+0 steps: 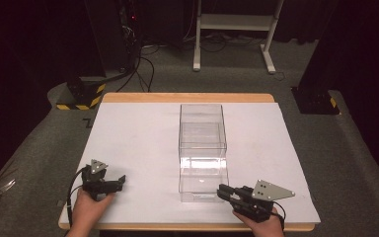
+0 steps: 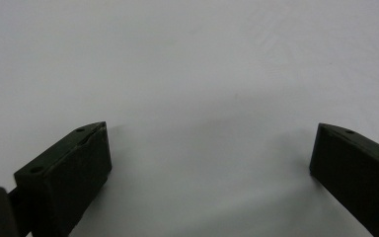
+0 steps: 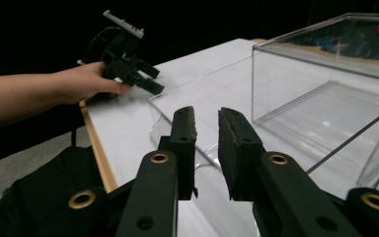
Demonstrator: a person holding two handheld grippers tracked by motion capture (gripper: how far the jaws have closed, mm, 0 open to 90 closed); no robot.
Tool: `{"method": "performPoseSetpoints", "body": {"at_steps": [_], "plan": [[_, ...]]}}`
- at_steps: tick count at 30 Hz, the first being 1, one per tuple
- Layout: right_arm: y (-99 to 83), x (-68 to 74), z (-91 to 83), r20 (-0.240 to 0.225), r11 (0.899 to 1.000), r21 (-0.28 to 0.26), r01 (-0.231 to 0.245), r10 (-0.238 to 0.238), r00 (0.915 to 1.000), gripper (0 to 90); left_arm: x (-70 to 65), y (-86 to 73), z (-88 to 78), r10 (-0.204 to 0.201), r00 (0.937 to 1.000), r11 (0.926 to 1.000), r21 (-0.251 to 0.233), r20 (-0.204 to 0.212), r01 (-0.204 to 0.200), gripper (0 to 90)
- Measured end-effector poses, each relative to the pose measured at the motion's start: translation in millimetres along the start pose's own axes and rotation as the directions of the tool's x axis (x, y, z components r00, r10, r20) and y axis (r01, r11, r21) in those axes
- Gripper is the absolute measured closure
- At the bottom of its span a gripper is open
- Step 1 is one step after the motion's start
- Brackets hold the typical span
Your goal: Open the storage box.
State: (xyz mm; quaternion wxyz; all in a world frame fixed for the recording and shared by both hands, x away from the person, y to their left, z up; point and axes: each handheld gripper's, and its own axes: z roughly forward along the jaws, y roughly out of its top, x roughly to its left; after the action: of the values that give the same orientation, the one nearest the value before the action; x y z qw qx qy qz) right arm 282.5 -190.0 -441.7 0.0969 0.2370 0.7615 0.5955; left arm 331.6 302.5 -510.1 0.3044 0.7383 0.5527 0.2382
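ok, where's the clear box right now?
In the high view the clear box sits on the white table slightly right of centre, its near end just left of the right claw, well right of the left claw.

White table (image 1: pixel 128 133) with a wooden far edge (image 1: pixel 187 97), set on grey carpet (image 1: pixel 355 148). Beyond the far edge, white desk legs (image 1: pixel 234 22); off the far left corner, a yellow-and-black striped base (image 1: pixel 81 96) with black cables (image 1: pixel 145 64) alongside.

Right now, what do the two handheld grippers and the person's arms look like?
Both the left gripper and right gripper are black, each with two blocky jaws, brass-coloured pivot pins, a grey three-cornered plate on top and a dark trailing cable. The forearms are bare, with no sleeves showing.
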Motion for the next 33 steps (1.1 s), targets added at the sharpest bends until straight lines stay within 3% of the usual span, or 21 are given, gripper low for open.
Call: {"method": "performPoseSetpoints", "body": {"at_steps": [2,6,8,12,16,21,23,24,25,26,31,32,33], "plan": [[1.2,-0.7,0.5,0.009,1.0,0.0,0.004,-0.004,0.9999,74.5,0.0,0.0,0.0,0.0,1.0,1.0,0.0,0.0,0.0,2.3],[6.4,-7.5,3.5,0.075,1.0,-0.018,0.012,-0.01,0.9972,68.6,0.0,0.0,0.0,0.0,1.0,1.0,0.0,0.0,0.0,2.3],[9.0,-13.7,2.5,0.14,0.999,-0.03,0.012,-0.008,0.9901,65.2,0.0,-0.1,0.0,0.0,1.0,1.0,0.0,0.0,0.0,2.3],[9.9,-20.9,-0.1,0.212,0.999,-0.04,0.012,-0.003,0.9772,60.1,-0.6,-0.2,0.3,-0.008,1.0,1.0,-0.005,0.001,0.008,2.3],[7.1,-33.4,-6.7,0.317,0.999,-0.042,0.018,-0.003,0.9483,54.8,-0.4,-0.2,0.1,-0.005,1.0,1.0,-0.003,0.001,0.005,2.3],[-0.5,-49.7,-17.0,0.431,0.999,-0.028,-0.016,0.027,0.902,45.1,-0.4,-0.1,0.3,-0.005,1.0,1.0,-0.004,0.0,0.005,2.3],[-5.5,-55.5,-21.5,0.476,1.0,-0.012,-0.02,0.023,0.8793,42.7,-0.1,-0.1,0.1,-0.002,1.0,1.0,-0.002,0.0,0.002,2.3],[-10.6,-60.5,-24.9,0.513,1.0,0.01,-0.022,0.014,0.8582,41.0,-0.5,-0.2,0.3,-0.008,1.0,1.0,-0.005,0.001,0.008,2.3],[-12.6,-62.2,-26.0,0.523,0.999,0.015,-0.029,0.017,0.8521,40.6,-0.5,-0.2,0.3,-0.008,1.0,1.0,-0.005,0.001,0.008,2.3],[-12.6,-62.2,-26.0,0.523,0.999,0.015,-0.029,0.017,0.8521,40.6,-0.5,-0.2,0.1,-0.006,1.0,1.0,-0.003,0.001,0.006,2.3],[-25.2,-72.5,-32.1,0.596,0.995,0.07,-0.068,0.012,0.8029,37.3,-0.1,-0.1,0.1,-0.002,1.0,1.0,-0.002,0.0,0.002,2.3],[-30.0,-77.3,-33.6,0.622,0.991,0.096,-0.093,0.013,0.7826,36.1,-0.3,-0.1,0.2,-0.004,1.0,1.0,-0.003,0.001,0.004,2.3],[-30.0,-77.3,-33.6,0.622,0.991,0.096,-0.093,0.013,0.7826,36.1,-0.3,-0.1,0.2,-0.004,1.0,1.0,-0.003,0.001,0.004,2.3]]}}
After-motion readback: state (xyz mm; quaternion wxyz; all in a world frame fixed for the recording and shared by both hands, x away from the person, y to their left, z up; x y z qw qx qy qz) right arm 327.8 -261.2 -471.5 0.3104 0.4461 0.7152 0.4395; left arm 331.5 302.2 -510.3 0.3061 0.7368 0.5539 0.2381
